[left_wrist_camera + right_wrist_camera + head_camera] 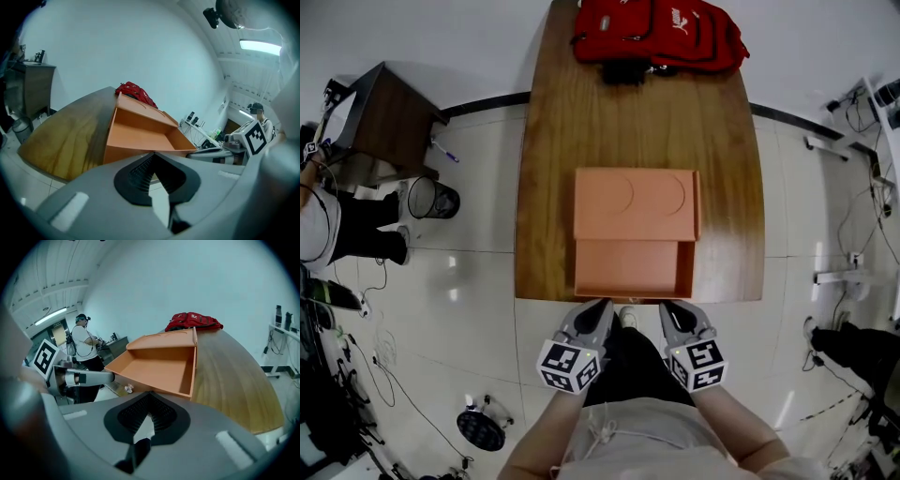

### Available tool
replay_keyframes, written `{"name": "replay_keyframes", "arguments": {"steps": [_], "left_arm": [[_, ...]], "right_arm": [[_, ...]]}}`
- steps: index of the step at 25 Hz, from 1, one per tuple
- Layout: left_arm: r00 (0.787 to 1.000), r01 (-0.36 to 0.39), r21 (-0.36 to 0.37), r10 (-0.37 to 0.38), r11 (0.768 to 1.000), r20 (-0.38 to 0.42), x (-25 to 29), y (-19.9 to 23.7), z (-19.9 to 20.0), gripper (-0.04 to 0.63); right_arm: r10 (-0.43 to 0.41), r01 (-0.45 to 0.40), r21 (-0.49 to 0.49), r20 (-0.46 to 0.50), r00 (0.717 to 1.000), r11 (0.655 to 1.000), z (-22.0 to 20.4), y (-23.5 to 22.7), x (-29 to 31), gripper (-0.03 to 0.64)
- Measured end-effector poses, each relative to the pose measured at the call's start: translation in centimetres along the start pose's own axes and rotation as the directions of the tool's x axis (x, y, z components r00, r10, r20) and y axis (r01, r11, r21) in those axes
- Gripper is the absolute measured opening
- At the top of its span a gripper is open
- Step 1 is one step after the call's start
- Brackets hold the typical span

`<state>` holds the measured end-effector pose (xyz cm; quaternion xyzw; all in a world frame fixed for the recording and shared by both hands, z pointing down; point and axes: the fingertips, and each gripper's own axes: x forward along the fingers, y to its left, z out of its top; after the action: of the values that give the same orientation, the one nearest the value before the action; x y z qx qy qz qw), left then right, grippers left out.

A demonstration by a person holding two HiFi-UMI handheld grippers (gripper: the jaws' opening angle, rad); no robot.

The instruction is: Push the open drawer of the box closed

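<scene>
An orange box (636, 202) lies in the middle of the wooden table (551, 187). Its empty drawer (633, 267) is pulled out toward me and reaches almost to the table's near edge. My left gripper (598, 309) and right gripper (670, 311) hover side by side just off that edge, a little short of the drawer's front. Both are shut with nothing between the fingers. In the left gripper view the drawer (140, 136) lies just beyond the shut tips (153, 153). In the right gripper view the drawer (159, 366) is ahead of the shut tips (149, 393).
A red backpack (658, 33) rests on the table's far end. Left of the table stand a dark cabinet (389, 117) and a mesh waste bin (431, 199). A seated person (337, 225) is at the far left. Cables and stands line the floor's edges.
</scene>
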<state>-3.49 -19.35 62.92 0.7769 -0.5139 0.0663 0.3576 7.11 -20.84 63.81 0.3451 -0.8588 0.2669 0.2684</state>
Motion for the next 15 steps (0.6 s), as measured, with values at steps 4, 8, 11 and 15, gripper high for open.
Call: {"name": "replay_keyframes", "arguments": {"steps": [4,8,11,15], "left_arm": [[1.000,0.012,0.008,-0.012,1.000,-0.011,0.7,0.0,0.7,0.006],[0.999,0.031,-0.005,-0.031,1.000,-0.011,1.5,0.2,1.4,0.006],[0.999,0.041,-0.035,-0.041,0.999,-0.011,2.1,0.7,2.0,0.006],[0.999,0.041,-0.037,-0.041,0.999,-0.014,3.1,1.3,3.2,0.006]], "right_arm": [[-0.009,0.009,-0.001,0.006,1.000,1.000,1.0,-0.8,0.4,0.007],[-0.021,0.021,0.004,0.007,1.000,1.000,1.7,-1.4,1.1,0.007],[-0.031,0.031,0.010,0.004,1.000,0.999,2.4,-1.6,1.6,0.008],[-0.042,0.041,0.031,0.020,0.999,0.999,3.8,-2.1,2.5,0.007]]}}
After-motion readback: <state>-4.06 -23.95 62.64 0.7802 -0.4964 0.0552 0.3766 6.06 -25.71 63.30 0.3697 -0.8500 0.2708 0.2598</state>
